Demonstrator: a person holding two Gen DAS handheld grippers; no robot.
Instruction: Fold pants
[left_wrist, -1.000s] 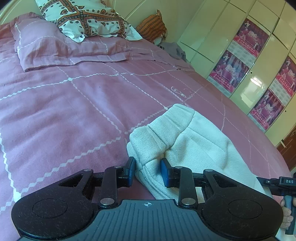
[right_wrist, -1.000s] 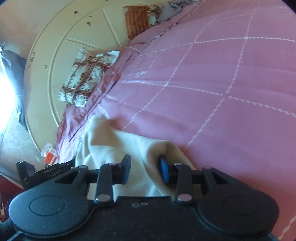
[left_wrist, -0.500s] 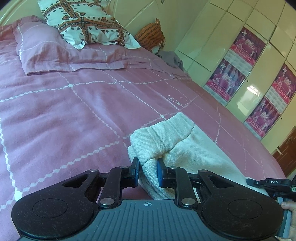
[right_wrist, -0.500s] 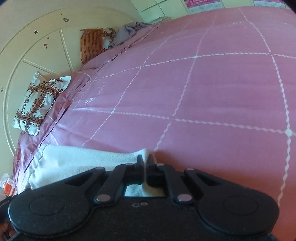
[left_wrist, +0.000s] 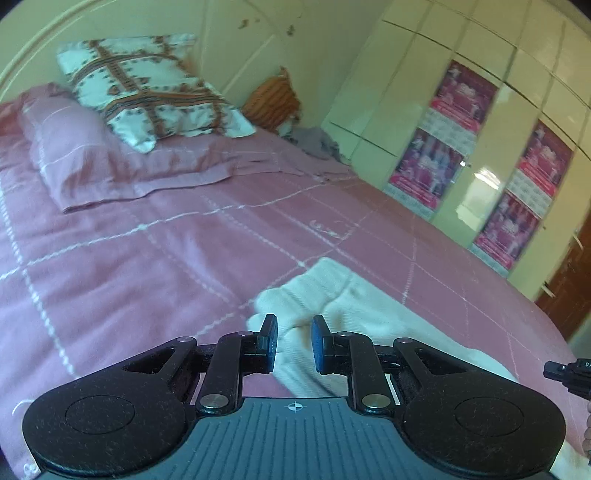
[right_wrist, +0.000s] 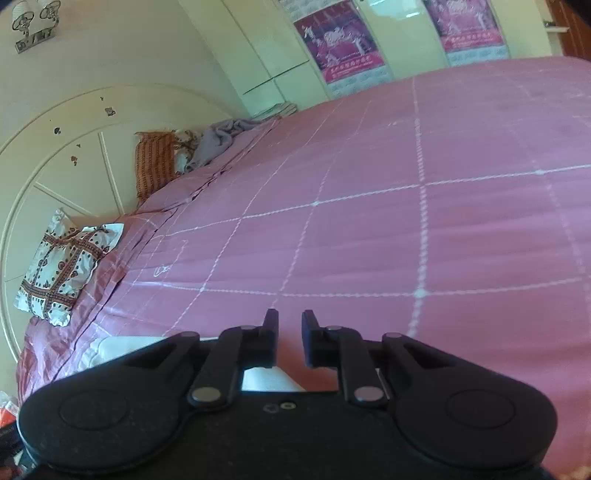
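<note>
We see the cream woven cotton pants lying folded on the pink quilted bedspread with white stitched lines. Our left gripper stands open, its fingers either side of the cloth; our right gripper gapes empty above it. Behind lie a patterned white-and-brown pillow and cream wardrobe doors bearing magenta posters.

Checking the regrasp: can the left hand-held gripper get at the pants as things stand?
Probably yes. The left hand-held gripper is open, its fingers either side of the cream pants on the bed, with nothing between them.
</note>
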